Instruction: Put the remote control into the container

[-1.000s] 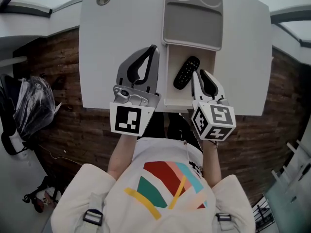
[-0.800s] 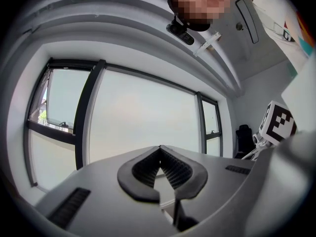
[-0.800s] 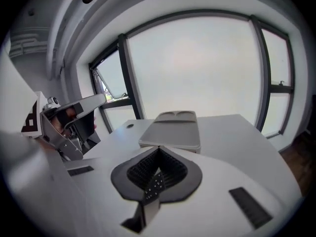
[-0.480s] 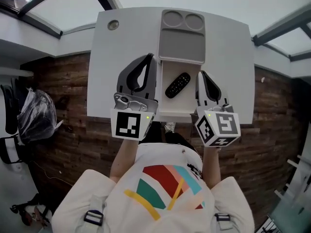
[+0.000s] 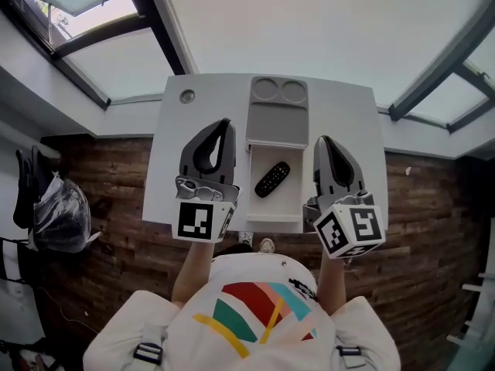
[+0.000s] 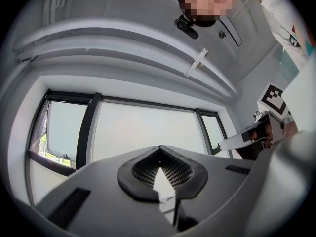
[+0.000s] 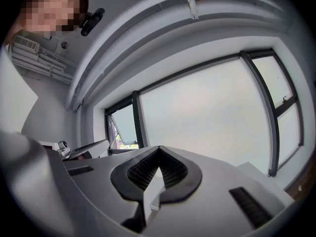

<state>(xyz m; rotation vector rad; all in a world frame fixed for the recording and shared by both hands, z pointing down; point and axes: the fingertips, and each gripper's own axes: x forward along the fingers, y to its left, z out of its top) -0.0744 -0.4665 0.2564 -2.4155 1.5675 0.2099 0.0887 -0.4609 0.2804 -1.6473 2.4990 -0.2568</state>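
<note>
The black remote control [image 5: 272,179] lies slantwise inside the white open container [image 5: 253,207] on the white table [image 5: 348,130]. The container's grey lid [image 5: 277,124] with two round recesses sits slid back at its far end. My left gripper [image 5: 223,124] is held up left of the container, jaws shut and empty. On the container's other side my right gripper [image 5: 324,141] is also shut with nothing in it. Neither touches the remote. In both gripper views the closed tips, left gripper [image 6: 159,150] and right gripper [image 7: 158,151], point up at a window and ceiling.
A round grommet [image 5: 187,96] is set in the table's far left corner. A black bag [image 5: 58,215] stands on the wooden floor [image 5: 116,230] at the left. Dark window frames [image 5: 147,22] run beyond the table. The person's torso fills the bottom of the head view.
Both grippers have drawn back from the container and tilted upward; the right one has left the remote. The head view has pulled away, so the table looks smaller. The remote stays in the container.
</note>
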